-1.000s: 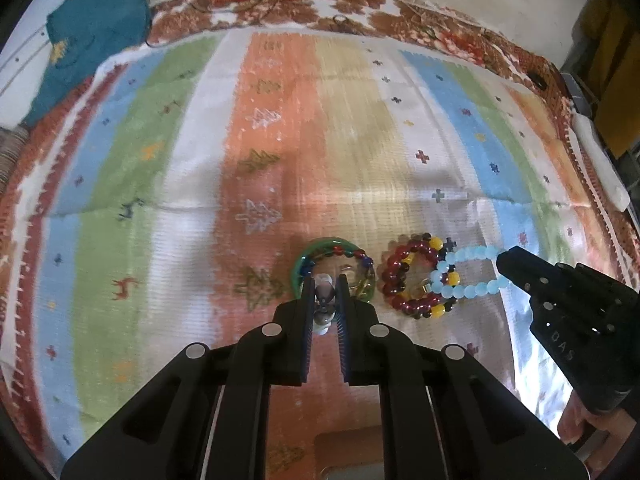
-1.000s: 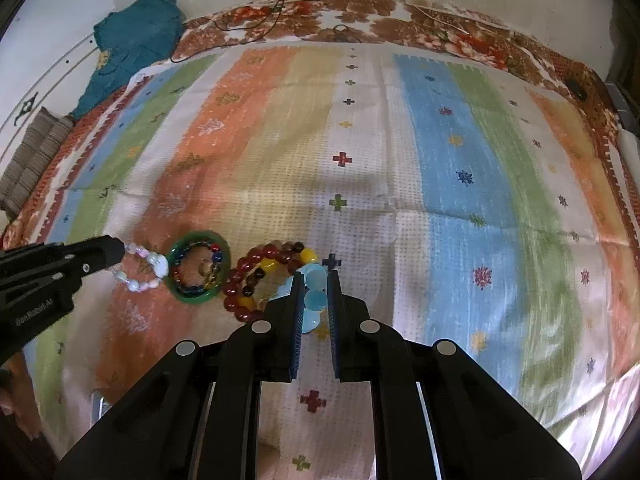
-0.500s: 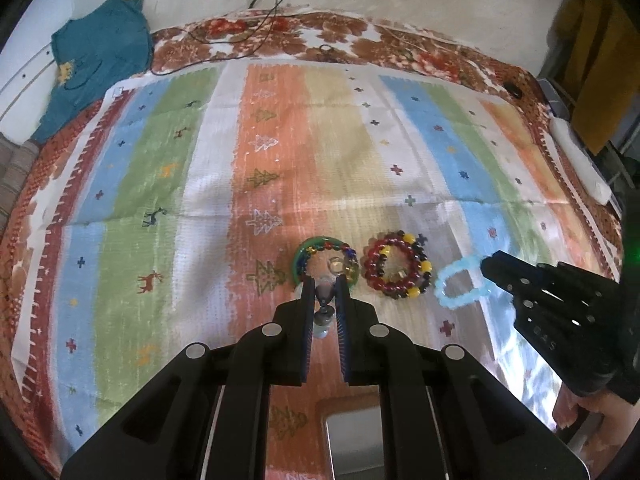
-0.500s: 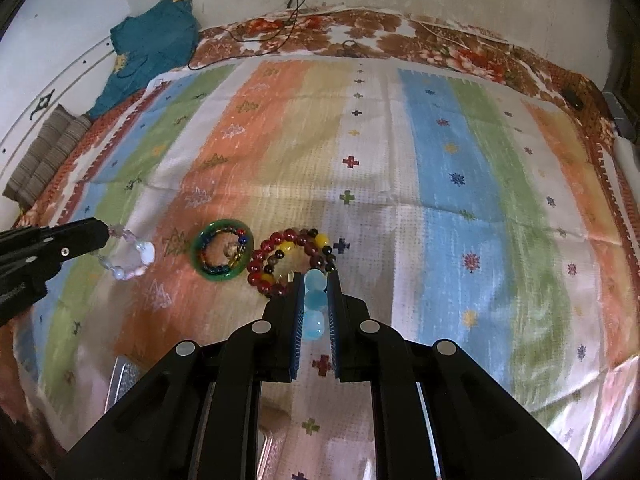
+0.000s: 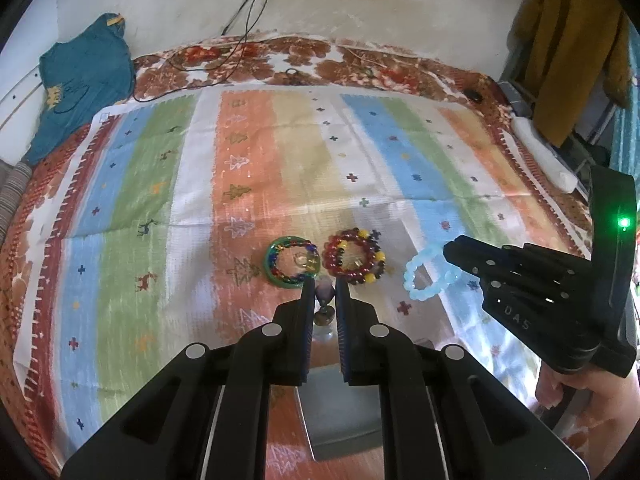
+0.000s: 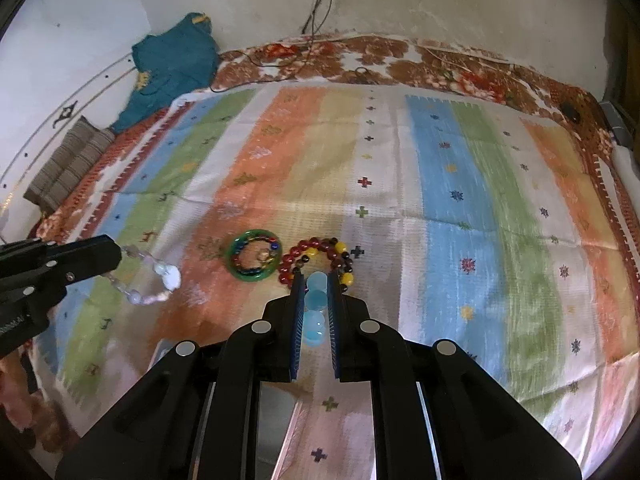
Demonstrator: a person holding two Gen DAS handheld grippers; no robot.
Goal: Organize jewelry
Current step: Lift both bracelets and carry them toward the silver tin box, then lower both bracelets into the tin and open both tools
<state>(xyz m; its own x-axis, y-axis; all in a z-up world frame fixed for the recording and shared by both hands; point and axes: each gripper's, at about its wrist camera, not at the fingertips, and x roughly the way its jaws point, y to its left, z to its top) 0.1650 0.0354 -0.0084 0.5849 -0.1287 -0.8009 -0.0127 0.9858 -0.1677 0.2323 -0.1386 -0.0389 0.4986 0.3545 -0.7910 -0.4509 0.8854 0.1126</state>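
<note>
My left gripper [image 5: 322, 290] is shut on a pale pink-and-white bead bracelet [image 6: 150, 280] and holds it above the striped cloth; its beads [image 5: 324, 296] show between the fingers. My right gripper [image 6: 314, 280] is shut on a light blue bead bracelet [image 5: 426, 276], also lifted off the cloth. A green bangle [image 5: 291, 261] with a multicolour bead bracelet inside lies on the cloth, and it also shows in the right wrist view [image 6: 255, 255]. A red-and-yellow bead bracelet [image 5: 354, 256] lies right beside it, seen too in the right wrist view [image 6: 316, 254].
A striped cloth [image 5: 280, 152] covers a floral bedspread. A grey metal box [image 5: 340, 412] sits near below the grippers. A teal garment [image 5: 80, 76] lies at the far left, cables [image 5: 240, 48] at the far edge, a folded brown cloth [image 6: 68, 164] at left.
Both grippers have lifted up and back from the cloth, each carrying its bracelet. The light blue bracelet has come away from the red one; the pale one has left the green bangle.
</note>
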